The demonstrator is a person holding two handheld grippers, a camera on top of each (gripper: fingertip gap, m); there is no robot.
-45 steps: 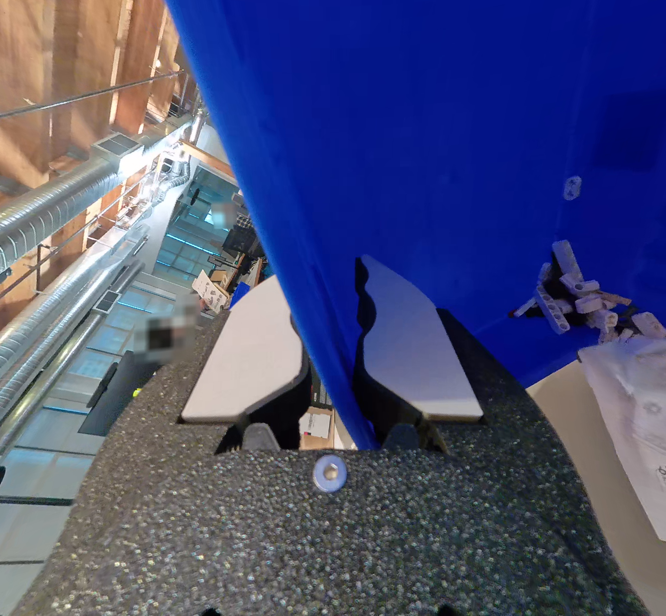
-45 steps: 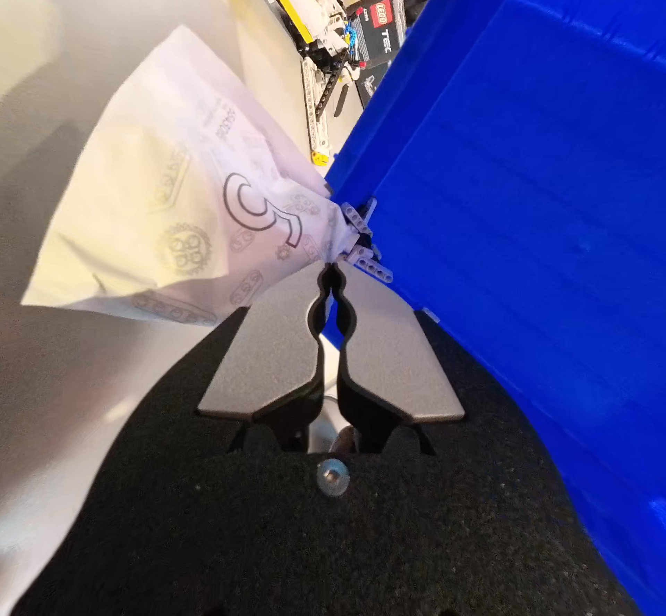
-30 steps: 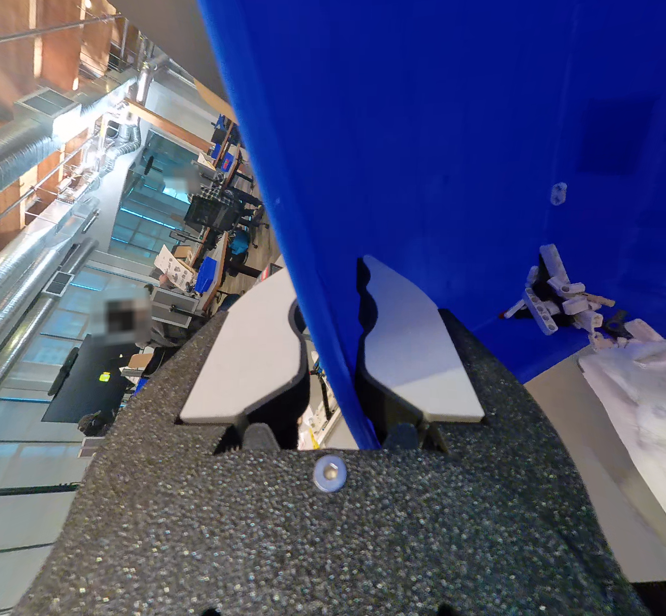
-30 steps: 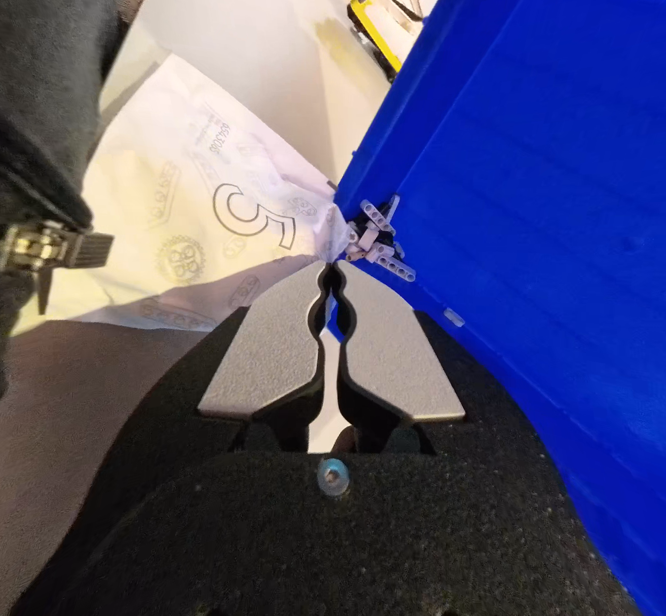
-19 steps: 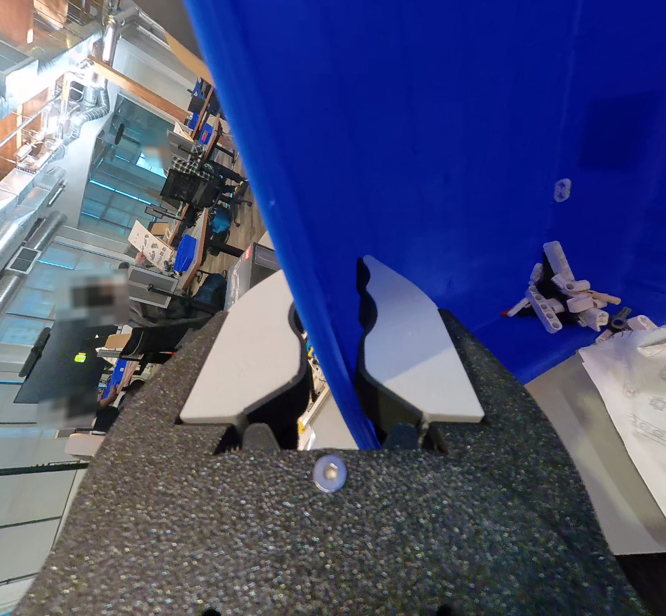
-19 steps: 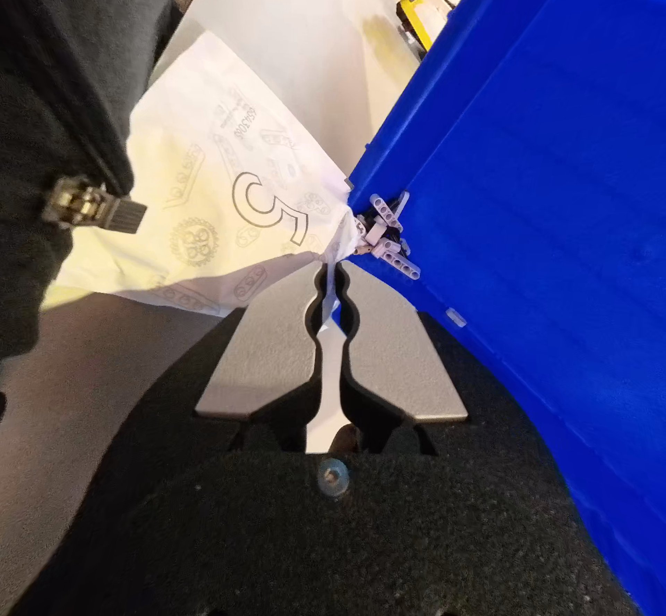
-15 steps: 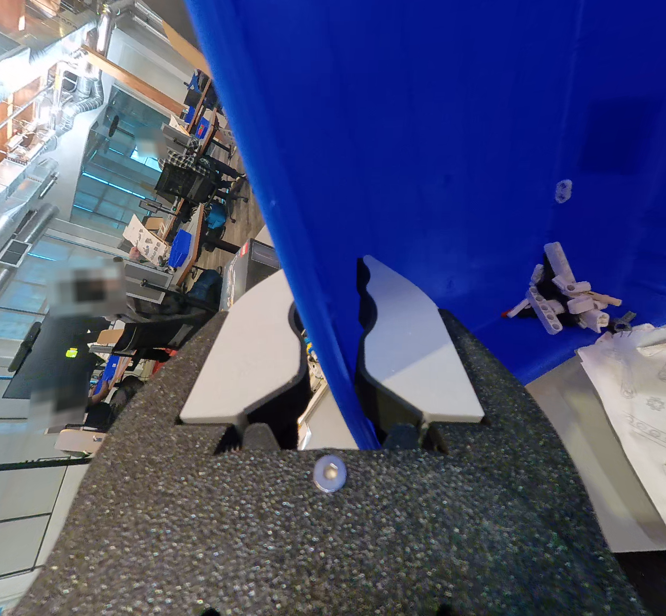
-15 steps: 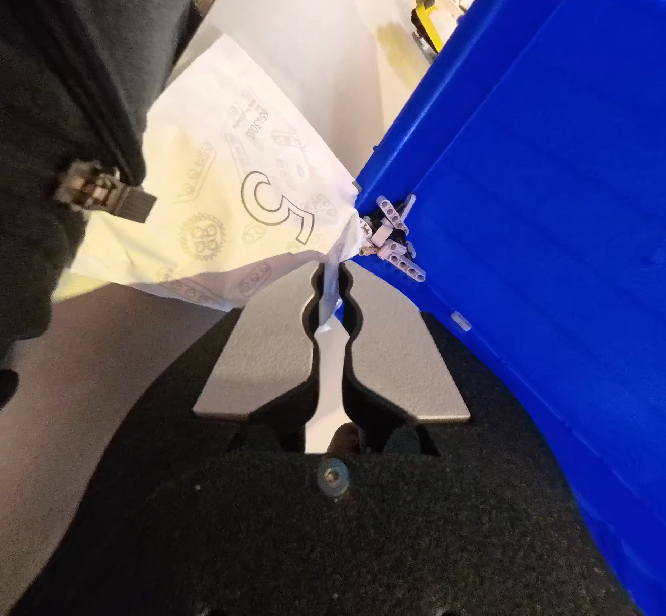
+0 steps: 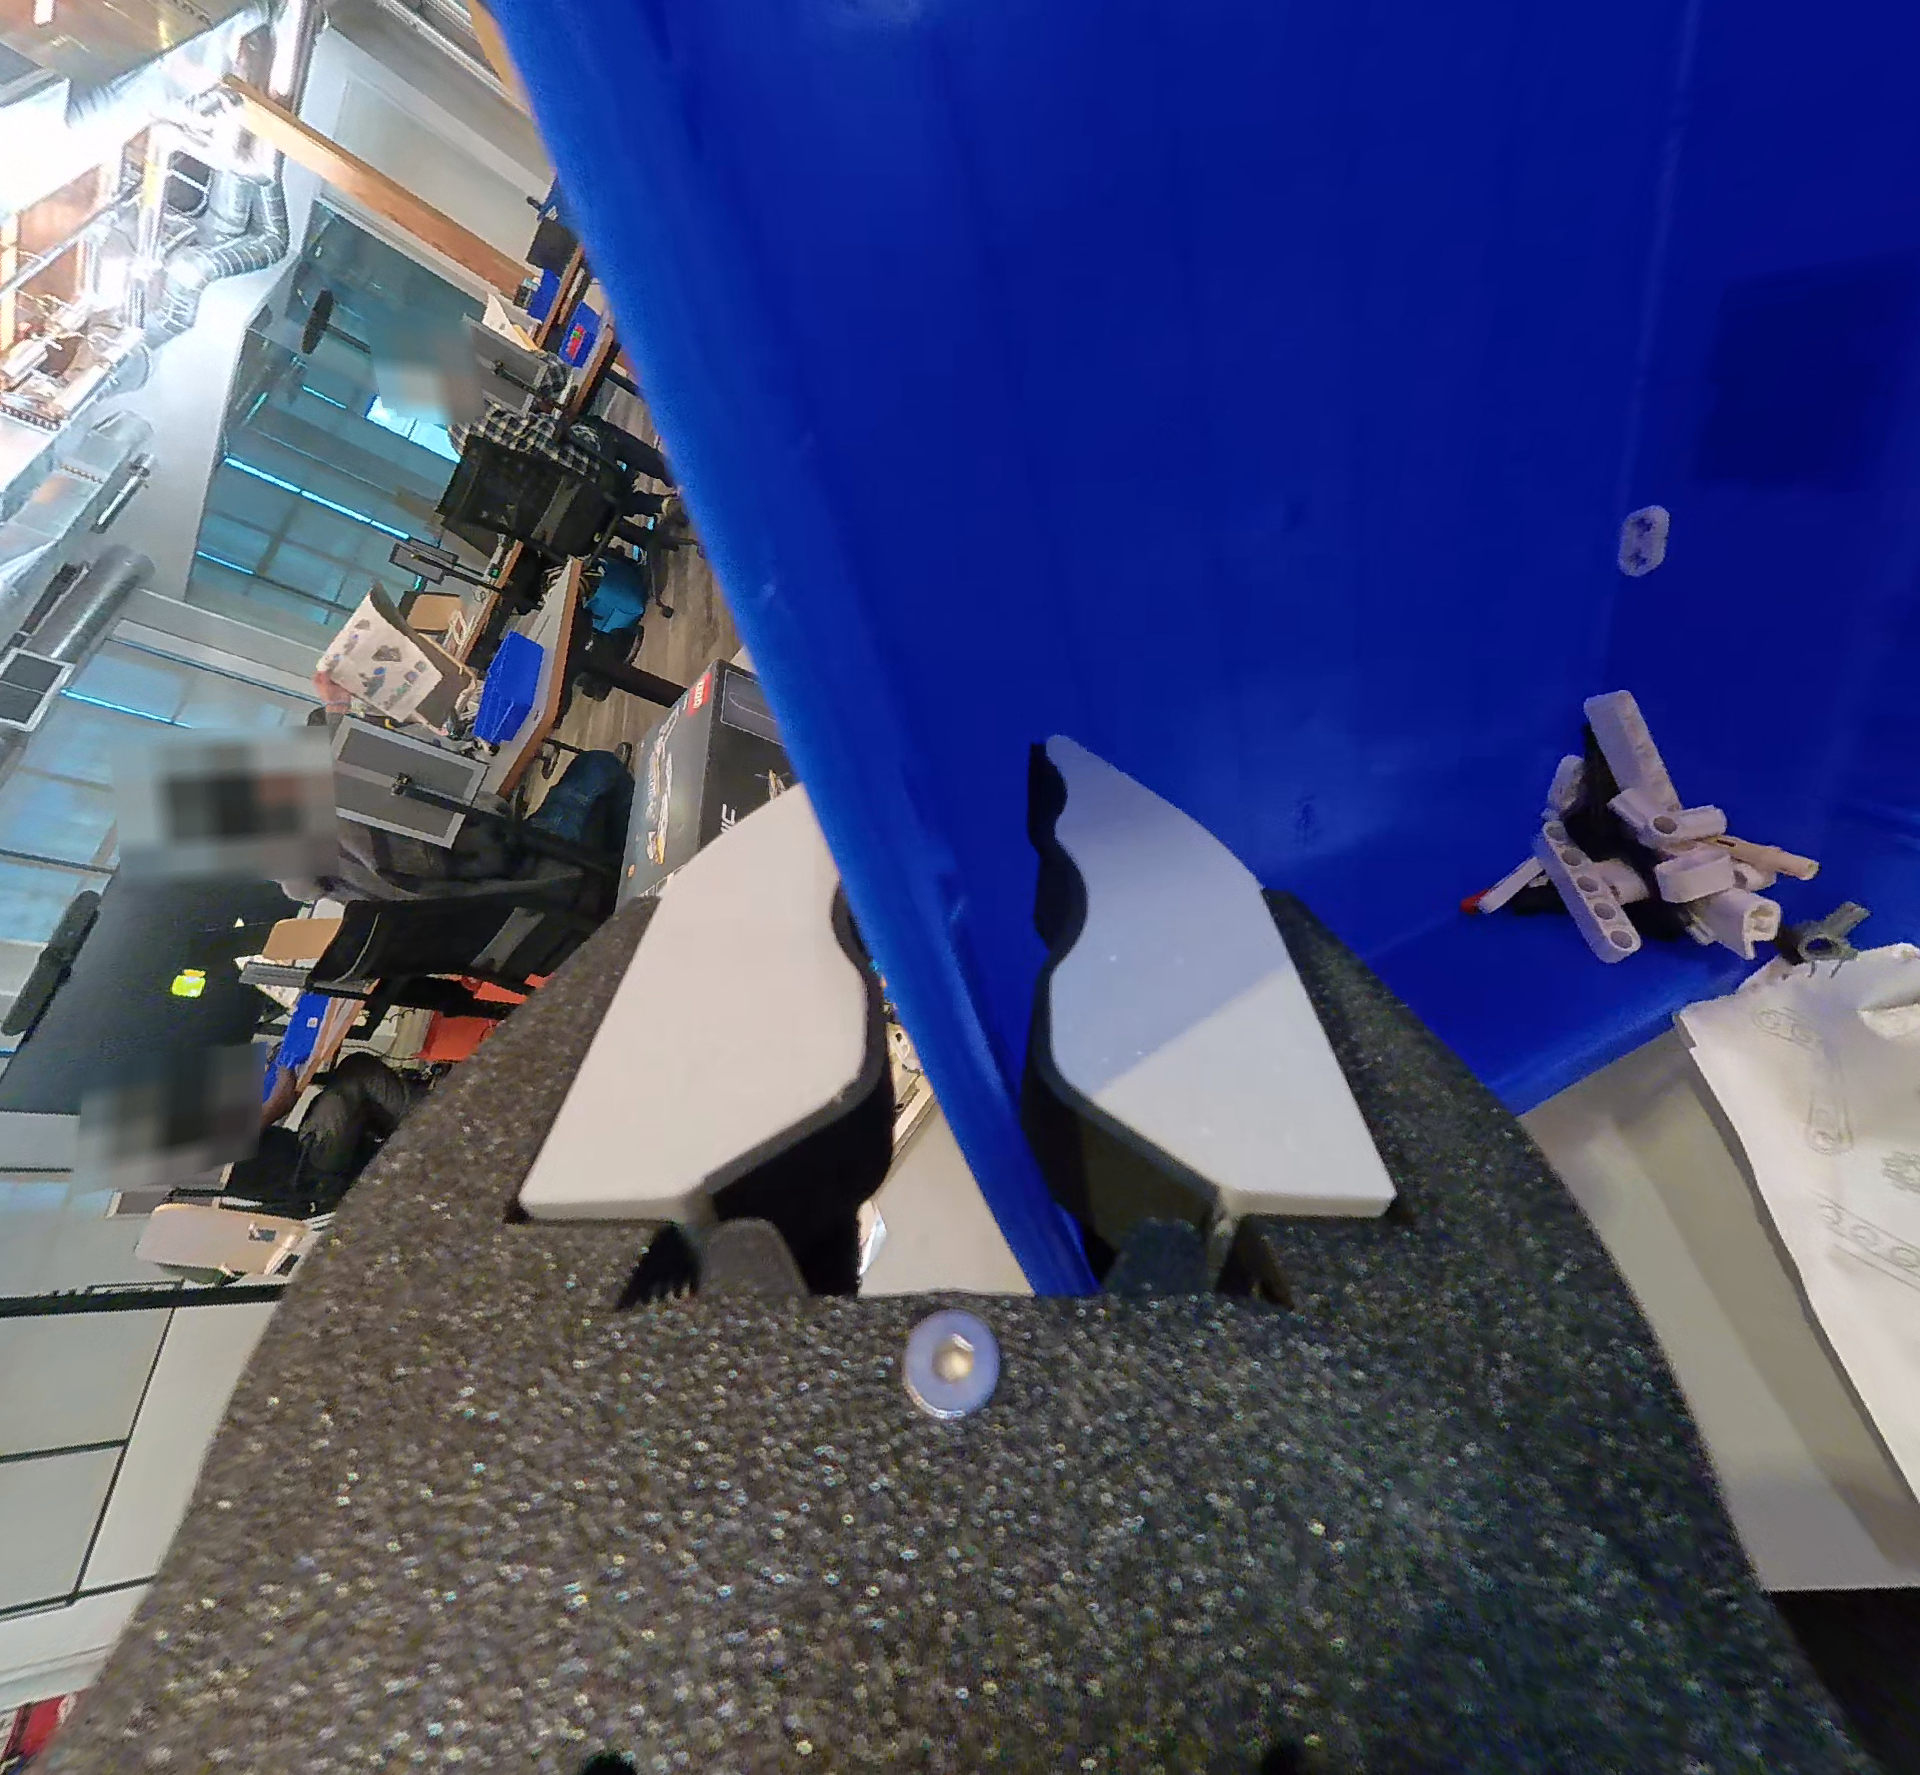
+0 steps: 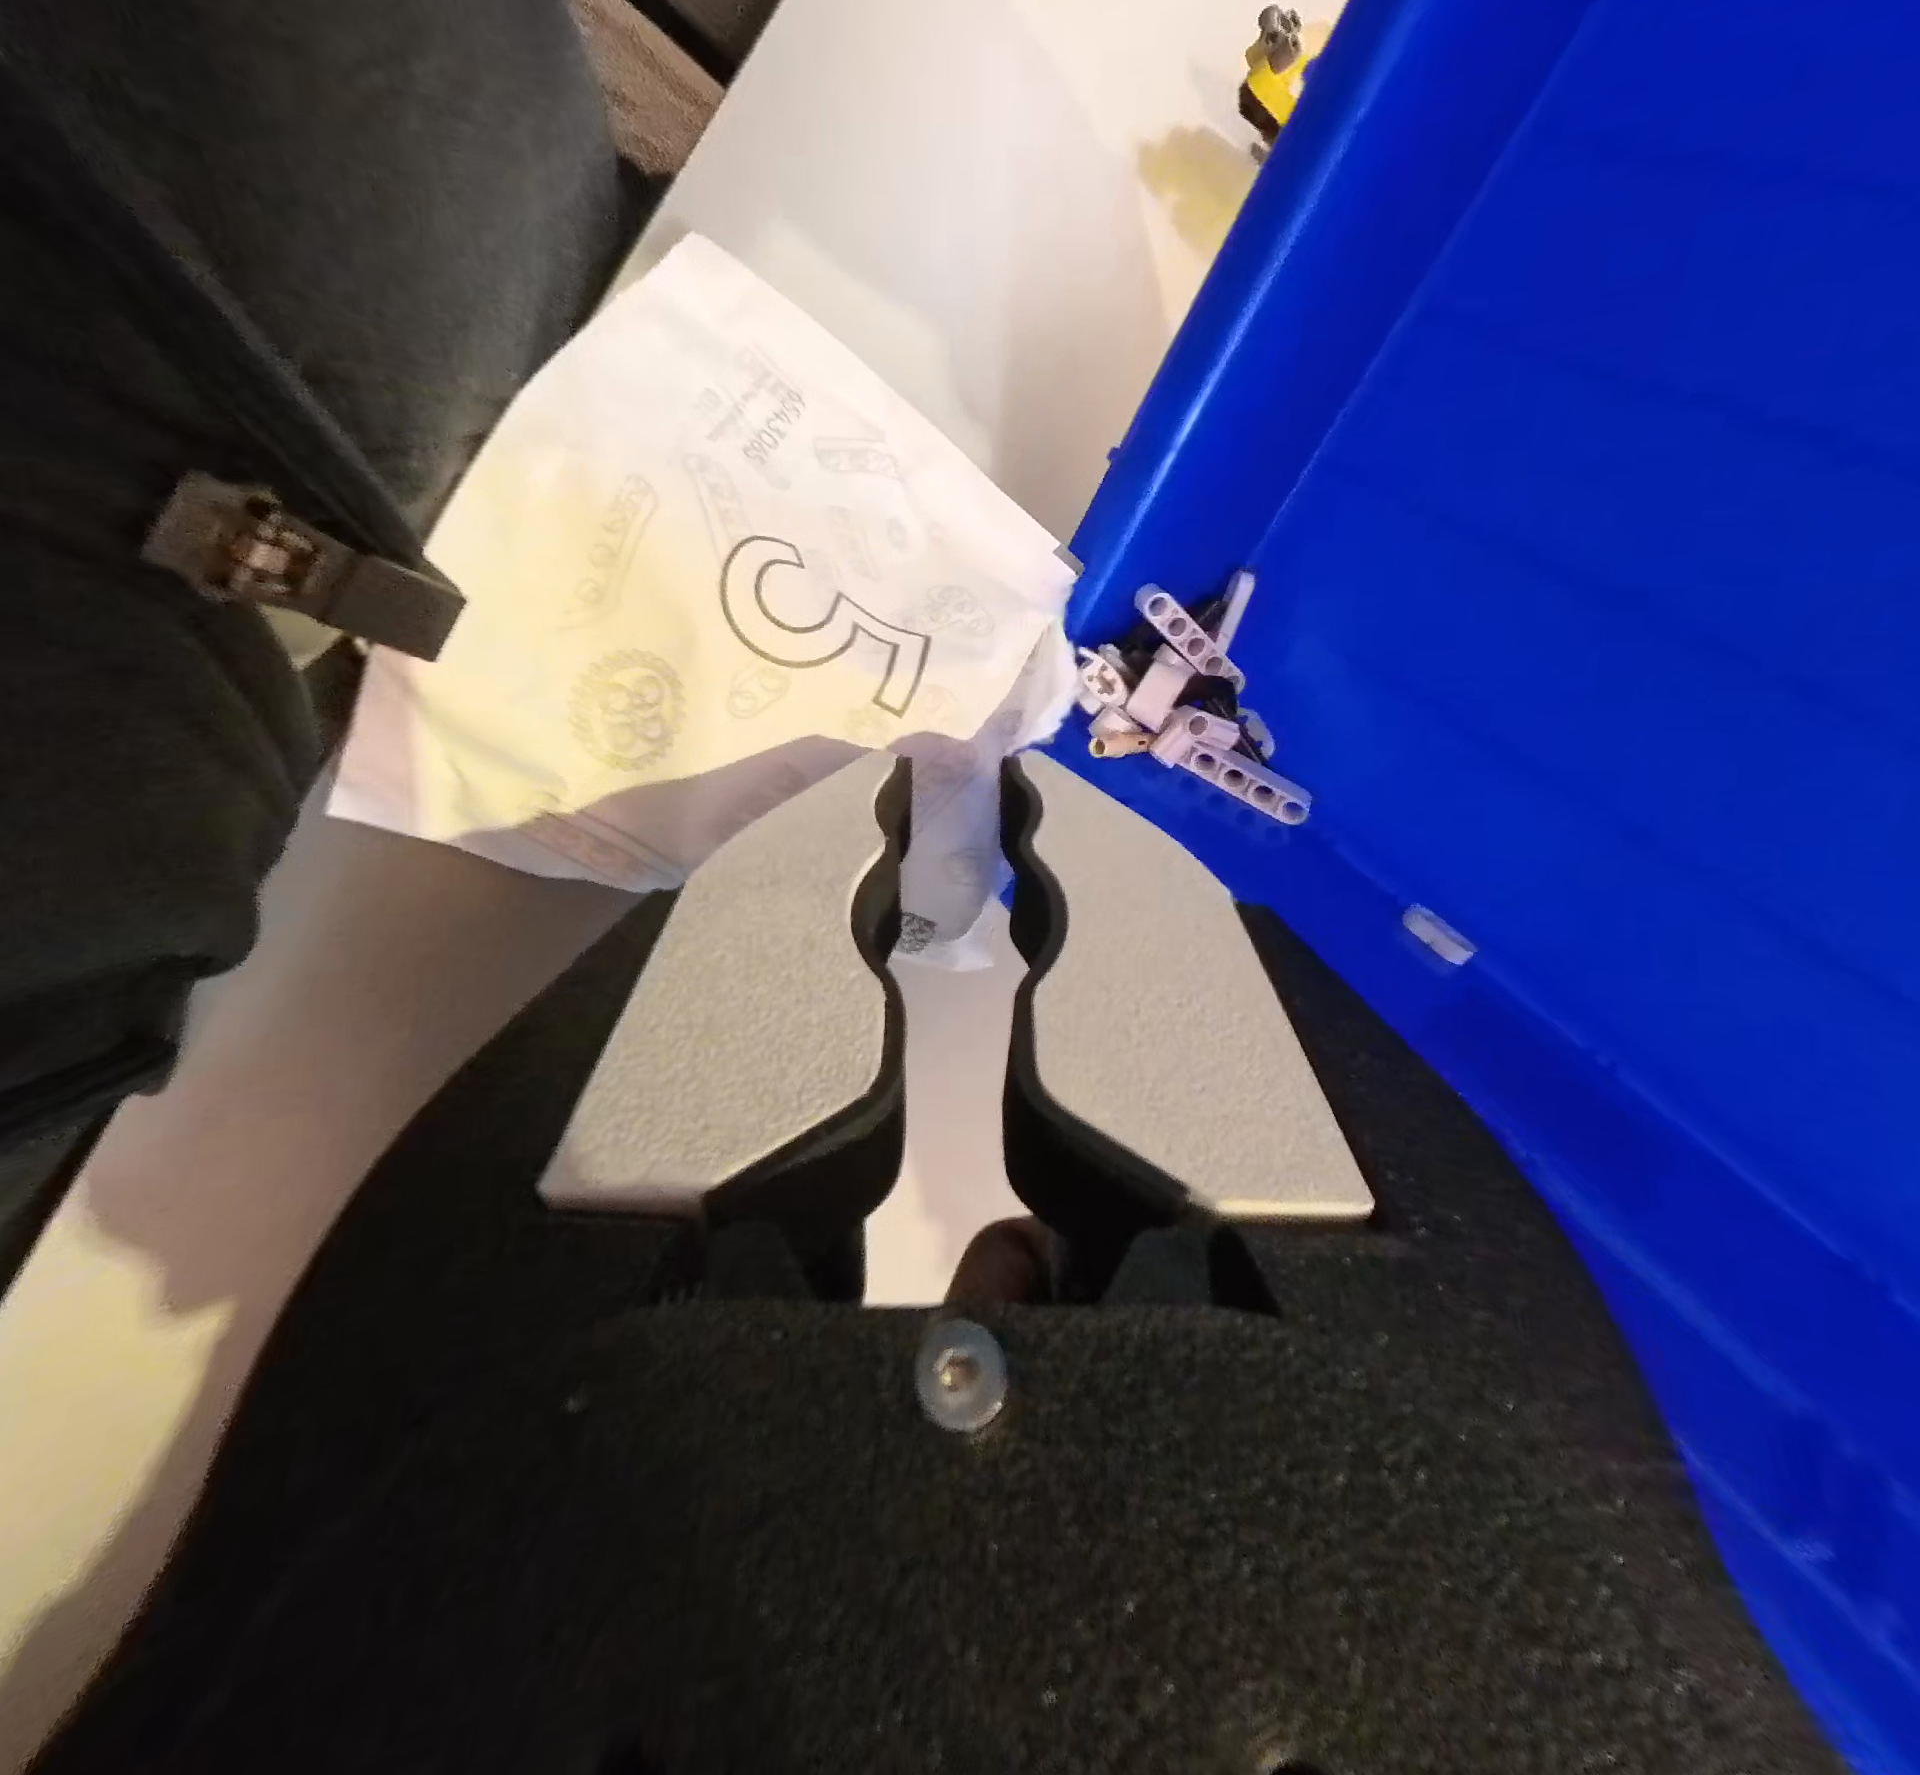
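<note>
On the left, our left gripper [image 9: 940, 852] has its jaws clamped on the side wall of a tilted blue bin [image 9: 1195, 271]: one grey finger [image 9: 717, 1019] lies outside the wall, the other inside it, with the blue plastic running down between them. Beyond the outer finger an office shows, with desks, chairs and a dark printed box [image 9: 707, 769] on the floor. Inside the bin, in its low corner to the right, a small heap of pale grey building pieces [image 9: 1642, 852] has gathered, and one lone pale piece [image 9: 1644, 539] clings higher on the wall. Right of the heap, a white paper bag [image 9: 1829, 1102] rests on the pale bench [image 9: 1621, 1195].

In the right wrist view, a person's dark sleeve [image 10: 208, 323] fills the left side. Next comes the same white paper bag [image 10: 675, 645], printed with grey outlines, its crumpled end pointing into the bin corner. Our right gripper [image 10: 951, 790] has its jaws slightly apart, and a twisted strip of the bag runs between them; we cannot tell whether they still pinch it. Just right of the tips lies the heap of building pieces [image 10: 1184, 697] in the blue bin [image 10: 1558, 582], with a yellow model part [image 10: 1273, 78] farther back on the bench [image 10: 935, 115].
</note>
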